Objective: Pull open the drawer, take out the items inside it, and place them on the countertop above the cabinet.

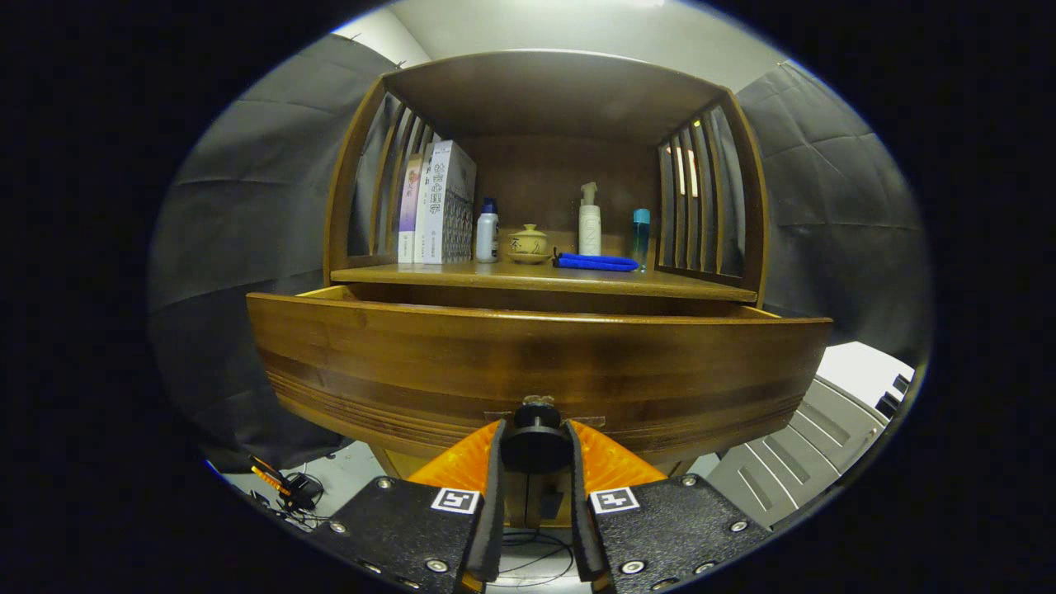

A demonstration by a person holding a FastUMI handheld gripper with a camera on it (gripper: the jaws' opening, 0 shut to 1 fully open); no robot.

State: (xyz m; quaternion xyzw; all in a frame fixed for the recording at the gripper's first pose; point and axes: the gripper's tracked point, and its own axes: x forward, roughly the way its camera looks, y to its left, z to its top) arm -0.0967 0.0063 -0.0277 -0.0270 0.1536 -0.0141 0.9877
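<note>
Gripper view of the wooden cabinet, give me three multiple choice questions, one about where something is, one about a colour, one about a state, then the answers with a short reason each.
1. Where does the folded cloth lie?
A. on the countertop in front of the pump bottle
B. inside the drawer
C. on the floor

2. What colour is that cloth?
A. red
B. blue
C. white

3. What is the gripper doing?
A. hanging open, clear of the cabinet
B. shut on the books
C. shut on the drawer knob

Answers:
1. A: the cloth rests on the shelf surface between the lidded jar and the teal bottle.
2. B: it is plainly blue against the brown wood.
3. C: both fingers press on the dark round knob, and the drawer stands pulled out from the cabinet.
</note>
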